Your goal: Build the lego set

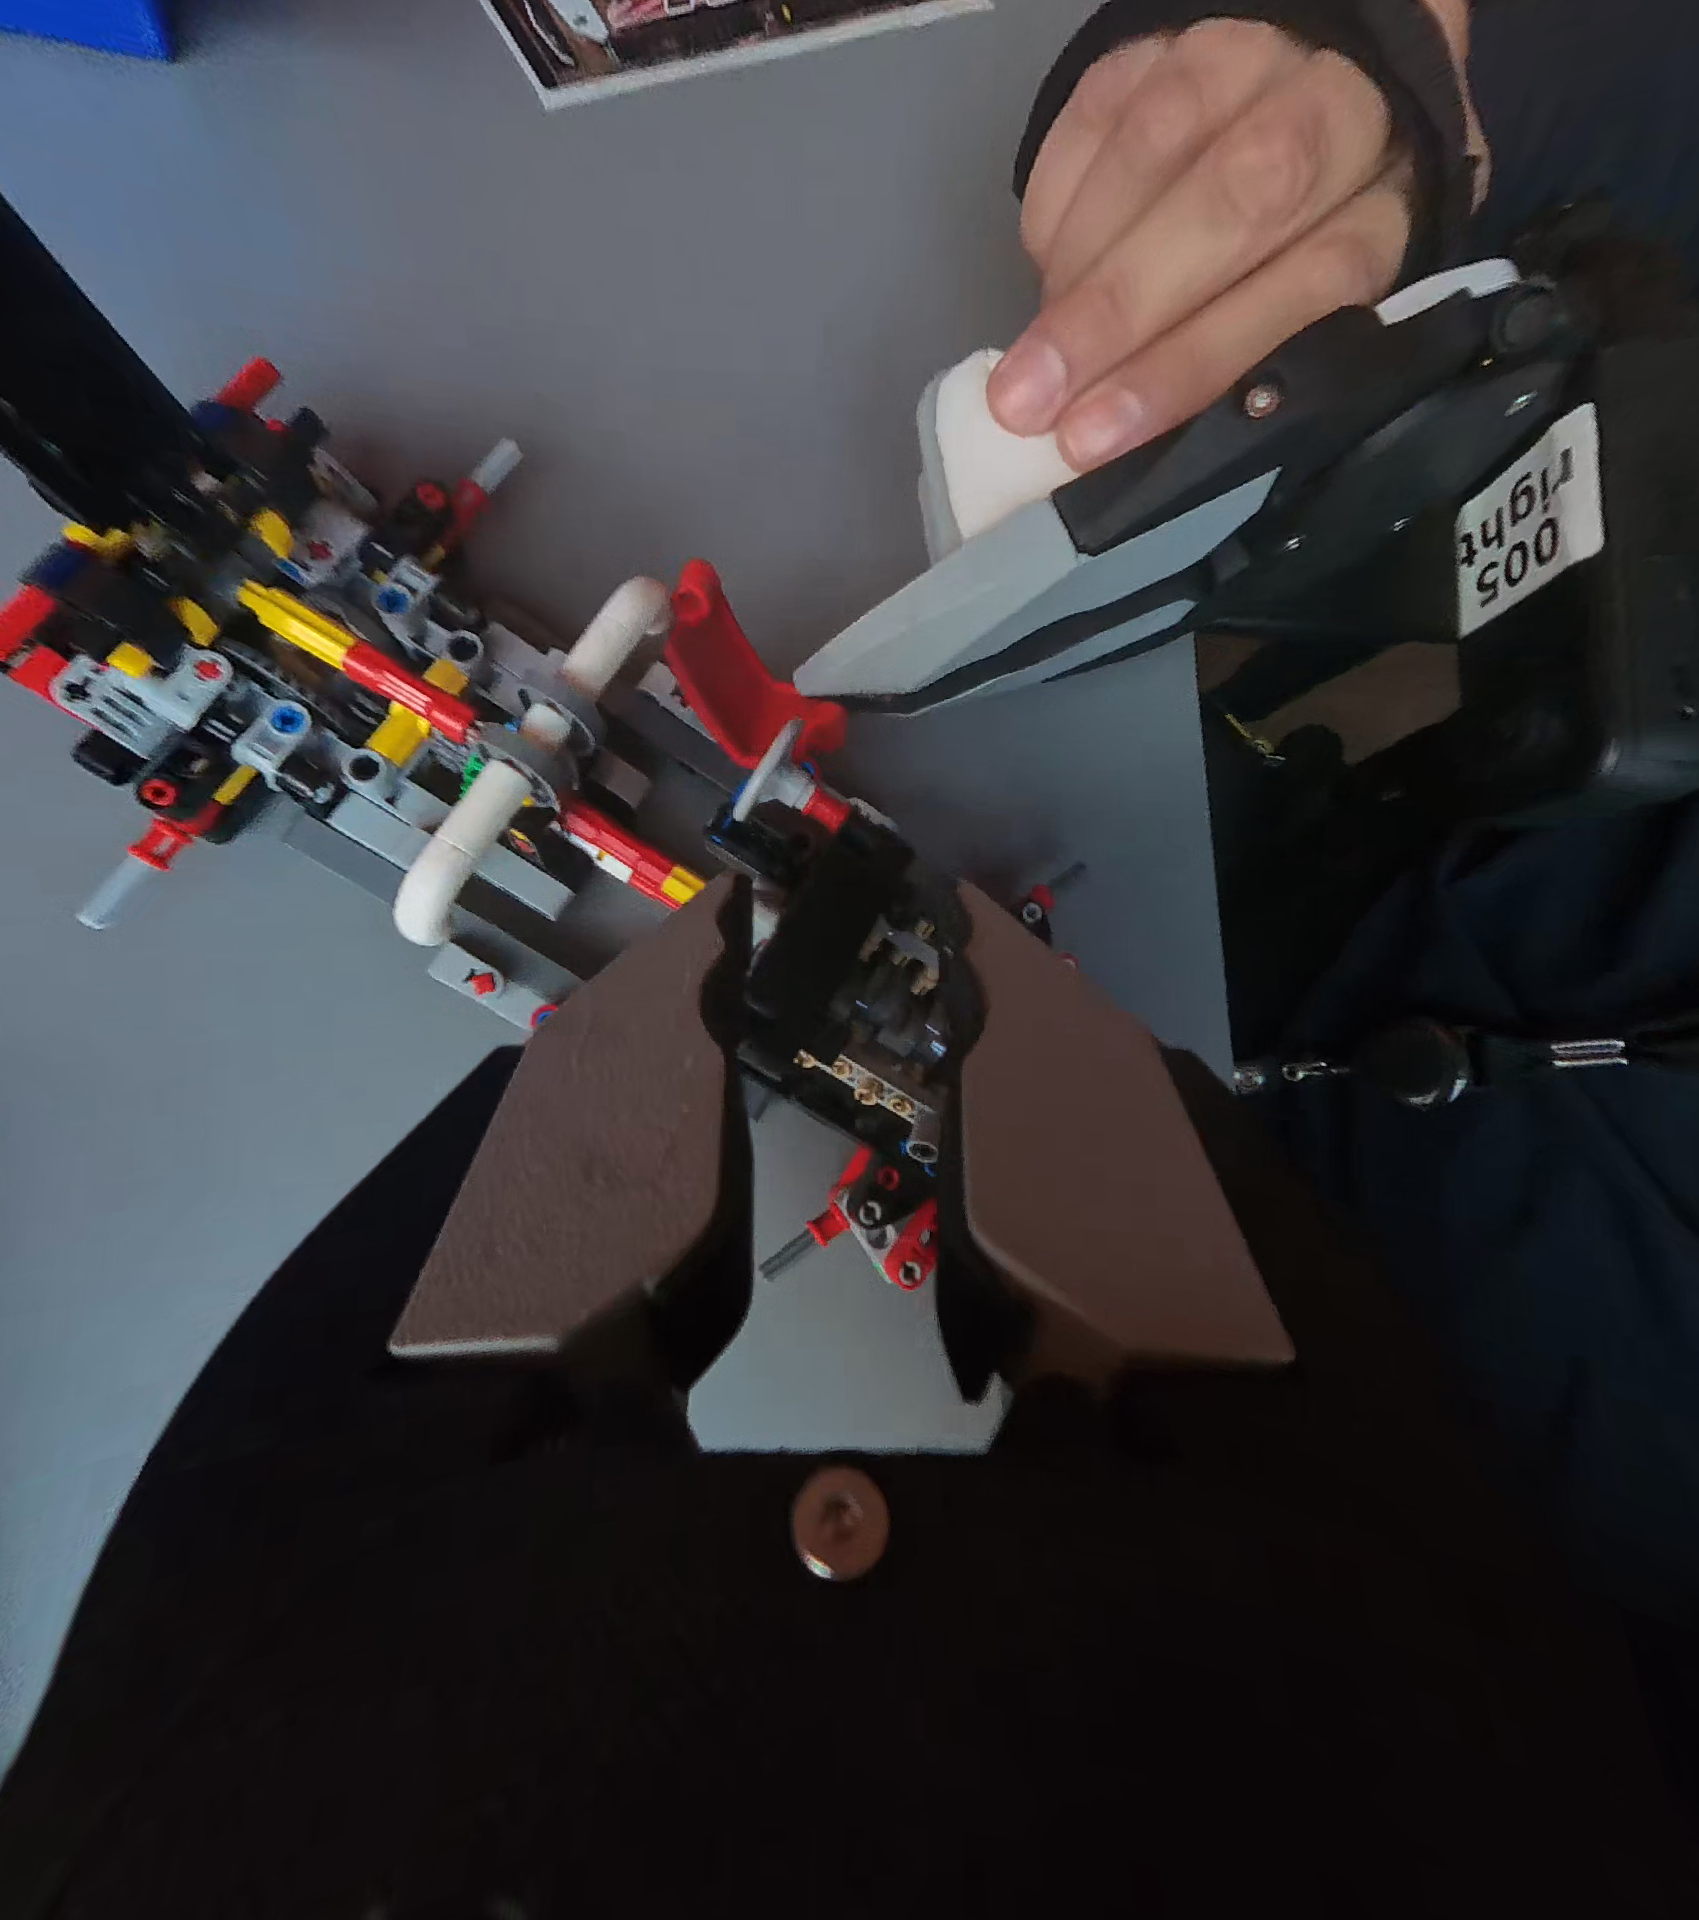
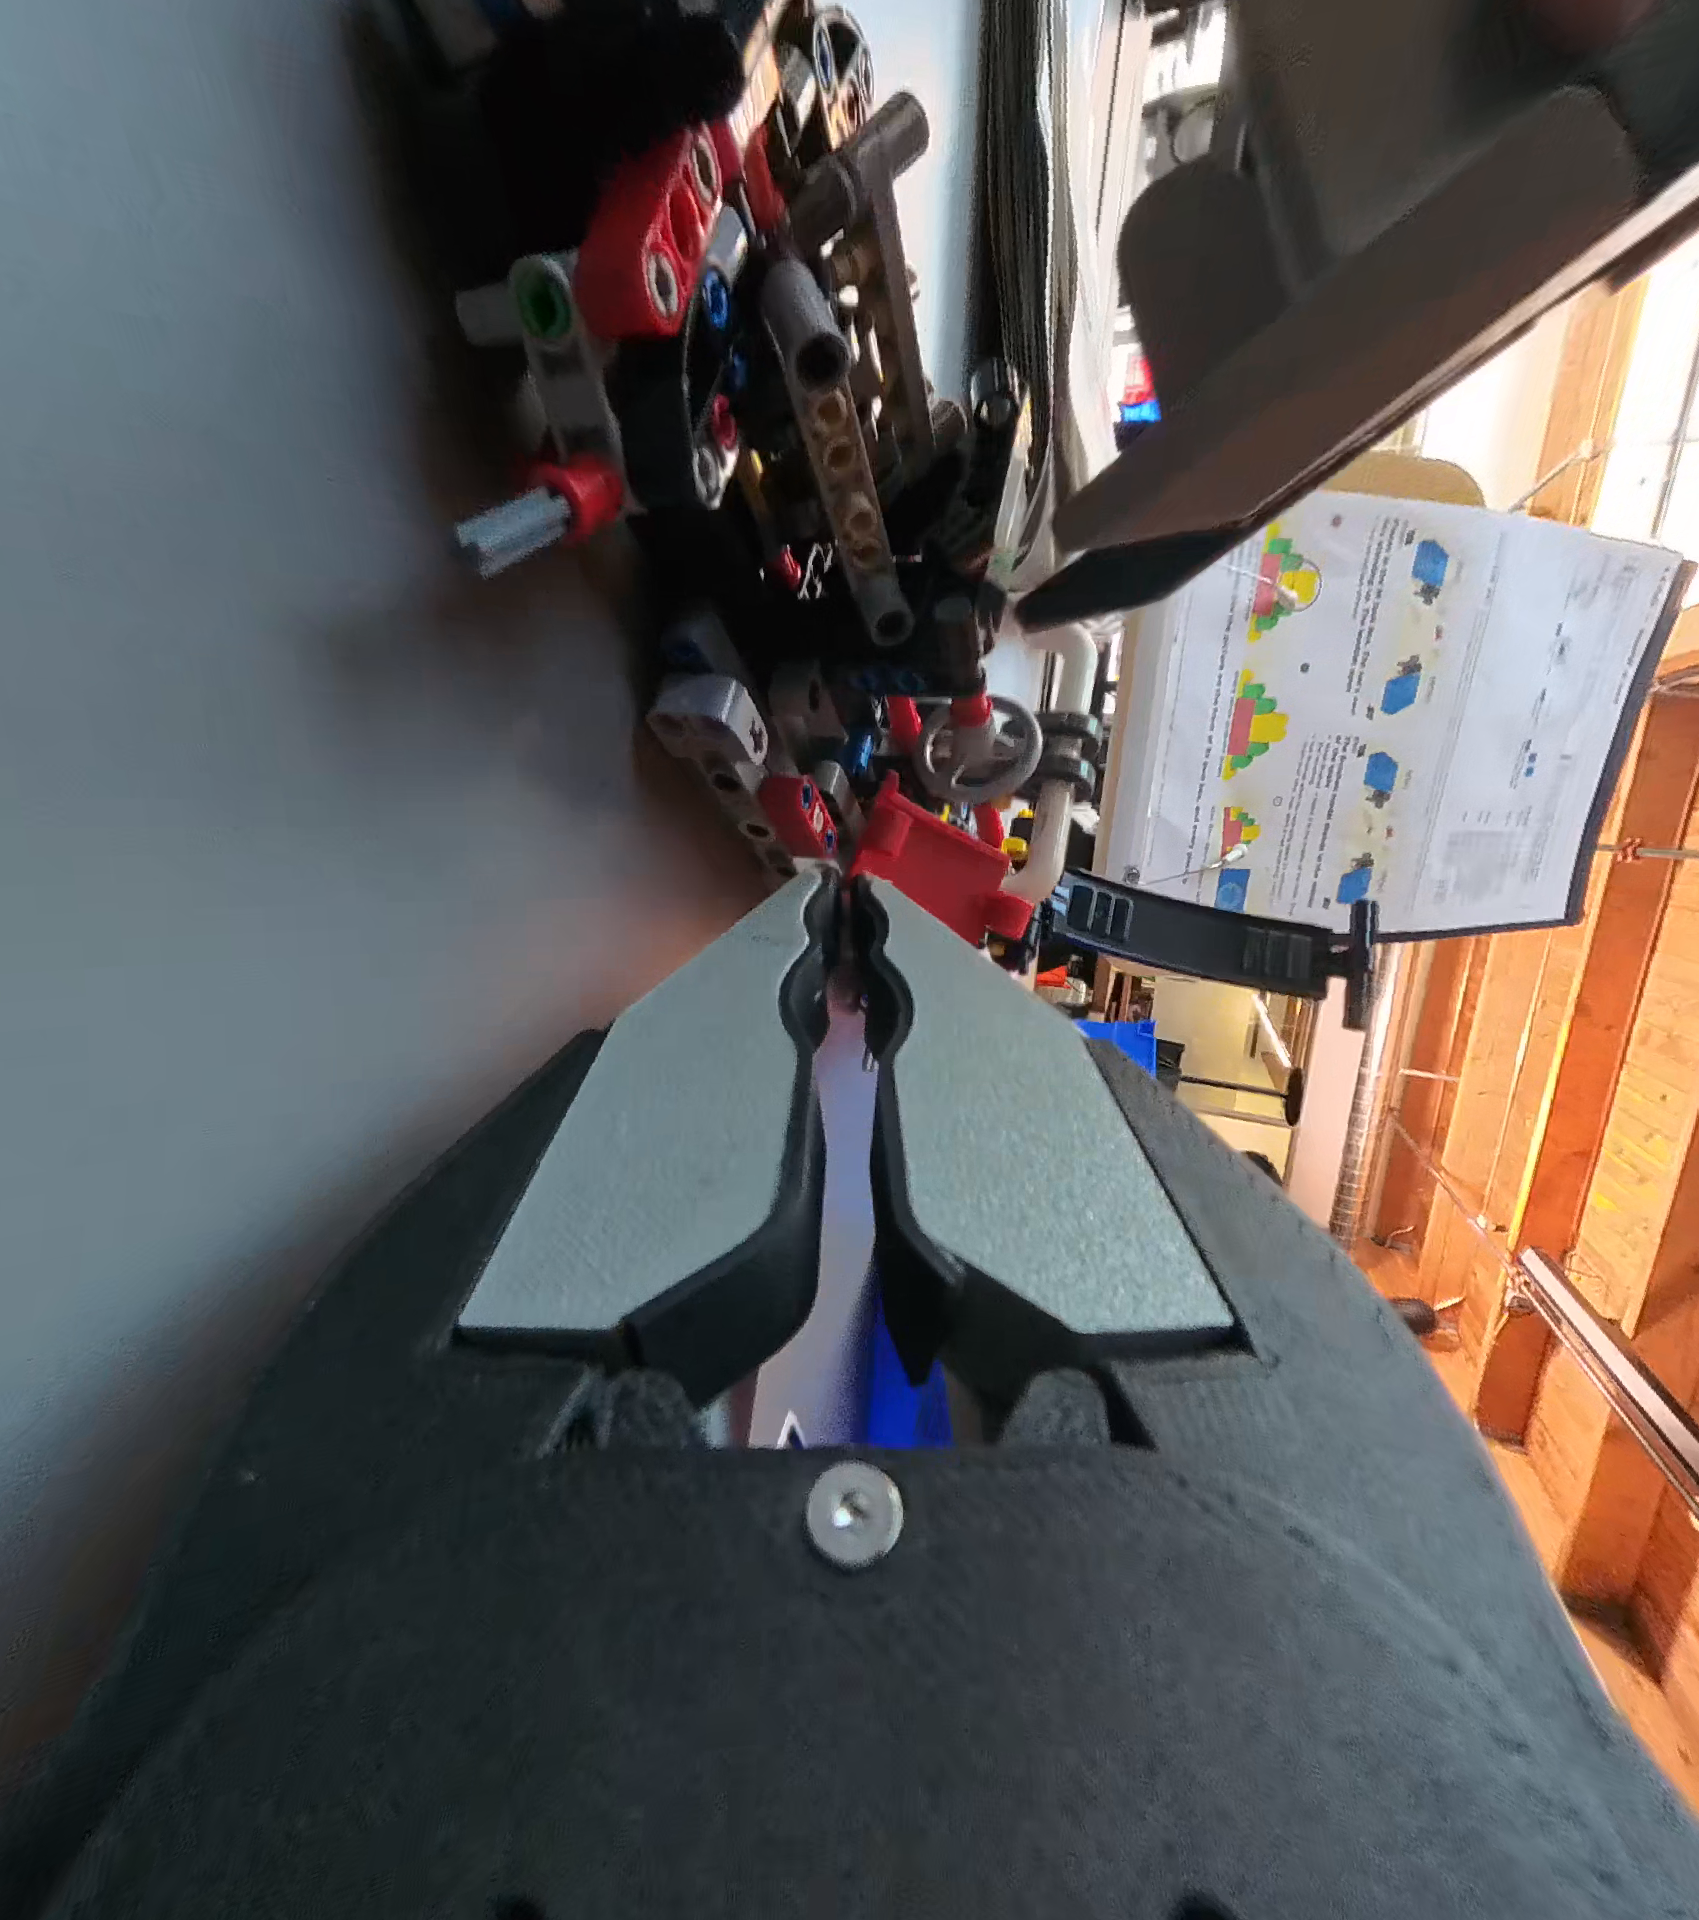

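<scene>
Big grey table [image 1: 201, 1195] with a long brick-built model [image 1: 325, 686] lying across it, printed sheet [image 2: 1396, 717] clipped up behind. The left gripper [image 1: 850, 997] has its fingers spread around the model's black end block [image 1: 845, 977]; can't tell if the pads actually press on it. The right gripper [image 2: 840, 904] is pressed together, tips right at the corner of the red seat [image 2: 938, 862], seemingly nothing pinched. Risk, I'd say: if the left side isn't really clamping, any poke from the right could slide the whole model, or pop that seat off.
</scene>
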The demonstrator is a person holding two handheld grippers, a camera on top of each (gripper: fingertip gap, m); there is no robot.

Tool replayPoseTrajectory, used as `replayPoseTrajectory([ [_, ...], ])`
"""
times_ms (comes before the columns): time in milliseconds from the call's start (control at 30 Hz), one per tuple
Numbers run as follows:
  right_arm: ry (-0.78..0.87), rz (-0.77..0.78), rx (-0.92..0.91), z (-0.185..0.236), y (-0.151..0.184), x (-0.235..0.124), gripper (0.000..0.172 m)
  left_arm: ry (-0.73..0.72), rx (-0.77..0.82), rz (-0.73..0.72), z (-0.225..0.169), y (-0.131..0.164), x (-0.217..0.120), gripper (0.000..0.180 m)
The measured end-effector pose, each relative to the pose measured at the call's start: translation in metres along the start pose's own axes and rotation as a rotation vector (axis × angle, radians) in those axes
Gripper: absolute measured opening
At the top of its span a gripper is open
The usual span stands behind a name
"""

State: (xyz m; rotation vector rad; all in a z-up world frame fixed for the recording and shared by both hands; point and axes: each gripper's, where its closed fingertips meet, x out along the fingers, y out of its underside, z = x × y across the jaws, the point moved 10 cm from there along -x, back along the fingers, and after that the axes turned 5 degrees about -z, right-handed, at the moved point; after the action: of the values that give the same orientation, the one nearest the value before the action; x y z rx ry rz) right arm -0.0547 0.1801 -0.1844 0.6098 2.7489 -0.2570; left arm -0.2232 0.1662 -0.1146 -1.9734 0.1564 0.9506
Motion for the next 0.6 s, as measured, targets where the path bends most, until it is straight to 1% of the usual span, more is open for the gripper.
replayPoseTrajectory([
  [133, -0.024, 0.015, -0.043, -0.003, -0.005, 0.004, 0.000, 0.082, -0.081, -0.016, 0.006, 0.004, 0.011, 0.039],
  [200, -0.044, 0.033, -0.053, -0.005, -0.005, 0.005, 0.000, 0.082, -0.093, -0.007, 0.008, 0.004, 0.015, 0.043],
  [300, -0.034, 0.056, -0.071, -0.006, -0.002, 0.005, 0.000, 0.069, -0.072, -0.010, 0.006, 0.001, 0.016, 0.043],
  [400, -0.006, 0.065, -0.012, -0.009, 0.005, -0.002, 0.000, 0.050, -0.052, -0.077, 0.004, -0.007, 0.001, 0.038],
  [467, 0.030, 0.069, 0.013, -0.010, 0.008, -0.008, 0.000, 0.003, -0.037, -0.109, 0.007, -0.014, -0.008, 0.030],
  [533, 0.063, 0.048, 0.042, -0.012, 0.008, -0.014, 0.000, -0.066, -0.005, -0.109, 0.010, -0.022, -0.009, 0.021],
  [600, 0.100, 0.044, 0.042, -0.015, 0.005, -0.017, 0.000, -0.063, 0.012, -0.100, 0.011, -0.030, -0.003, 0.019],
])
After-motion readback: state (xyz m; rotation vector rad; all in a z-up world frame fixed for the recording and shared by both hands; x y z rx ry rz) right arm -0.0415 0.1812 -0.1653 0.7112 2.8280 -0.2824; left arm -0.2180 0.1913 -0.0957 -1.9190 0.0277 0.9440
